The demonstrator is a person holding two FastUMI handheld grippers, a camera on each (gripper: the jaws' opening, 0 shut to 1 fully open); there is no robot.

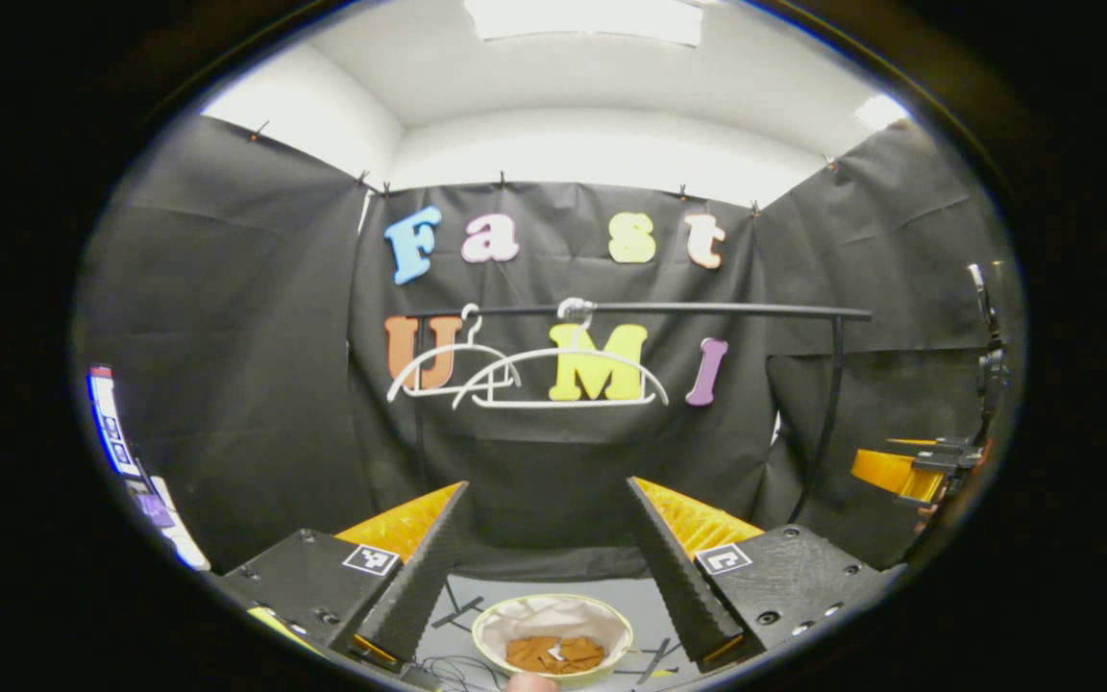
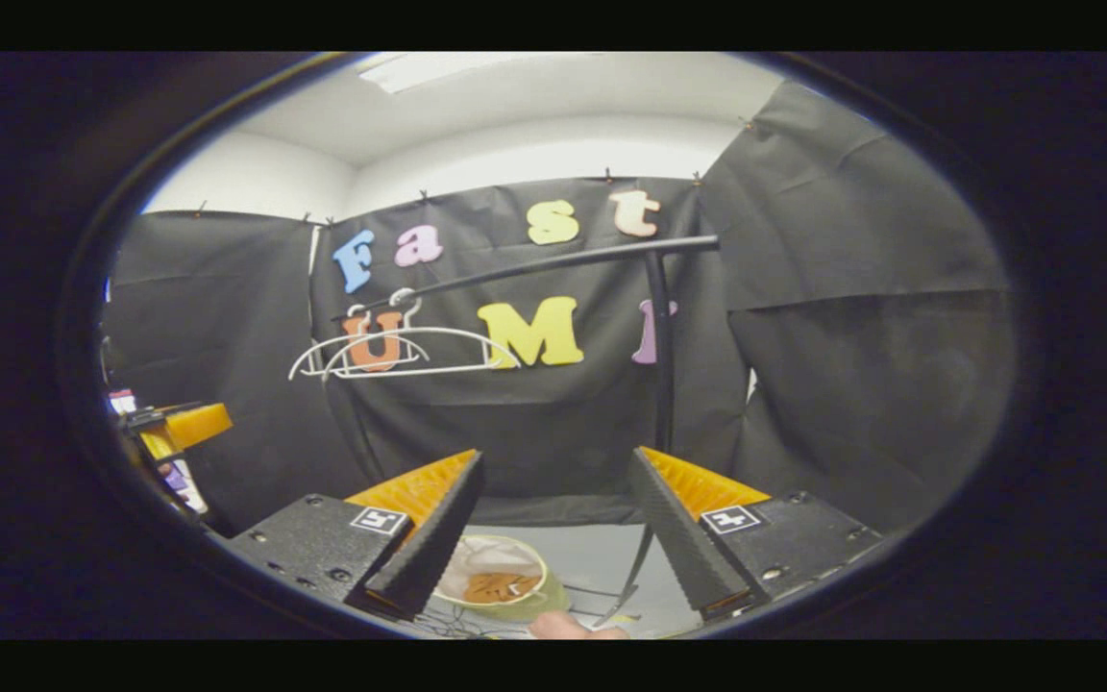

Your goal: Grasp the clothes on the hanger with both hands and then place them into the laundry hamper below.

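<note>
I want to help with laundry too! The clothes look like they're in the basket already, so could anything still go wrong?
Maybe two small things. The white hangers hang bare on the rail, so a rising gripper could knock them off. The hamper sits on the floor among cables; a bump might tip it and spill the brown clothes. Both the left gripper and the right gripper are open, holding nothing.

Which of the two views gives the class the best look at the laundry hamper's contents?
The left gripper view: the laundry hamper sits between the spread fingers, its whole rim visible, orange-brown cloth inside. In the right gripper view one finger hides part of the hamper.
</note>
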